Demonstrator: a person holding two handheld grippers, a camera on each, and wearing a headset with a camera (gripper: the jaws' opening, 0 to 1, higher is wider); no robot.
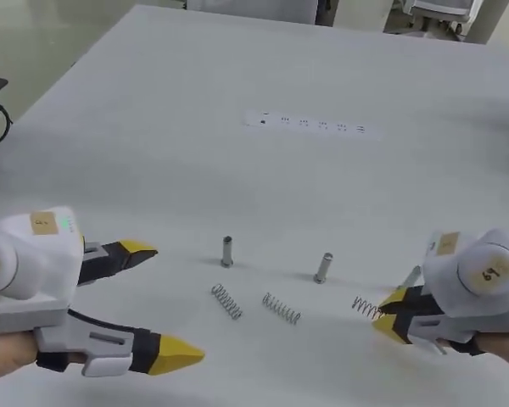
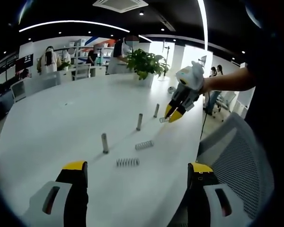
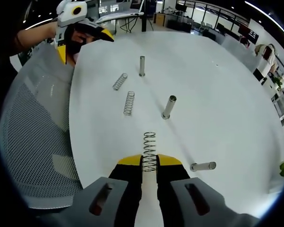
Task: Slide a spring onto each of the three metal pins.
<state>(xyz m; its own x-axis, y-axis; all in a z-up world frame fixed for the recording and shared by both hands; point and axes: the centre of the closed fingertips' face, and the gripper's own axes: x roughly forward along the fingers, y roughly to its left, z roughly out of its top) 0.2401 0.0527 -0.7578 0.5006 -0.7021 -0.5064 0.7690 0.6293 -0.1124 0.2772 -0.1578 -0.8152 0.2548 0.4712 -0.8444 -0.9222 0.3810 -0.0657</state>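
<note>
Three short silver metal pins on the white tabletop (image 1: 153, 153). Two standing upright at lower centre of the head view, left pin (image 1: 227, 252) and right pin (image 1: 323, 267), apart from each other. Third pin (image 3: 203, 166) lying on its side at lower right of the right gripper view, near the right hand-held gripper (image 3: 149, 161).

Three thin coiled wire springs as well. Two loose and flat on the tabletop just below the upright pins, touching neither: left spring (image 1: 226, 301), middle spring (image 1: 282, 309). Third spring (image 3: 149, 144) pinched at one end between the yellow tips of the right hand-held gripper, jaws almost closed on it, free end pointing up toward frame centre.

Left hand-held gripper (image 1: 171, 301) at lower left of the head view, jaws spread wide, nothing between them.

White power strip (image 1: 312, 125) flat on the tabletop at upper centre of the head view, well apart from the pins.
</note>
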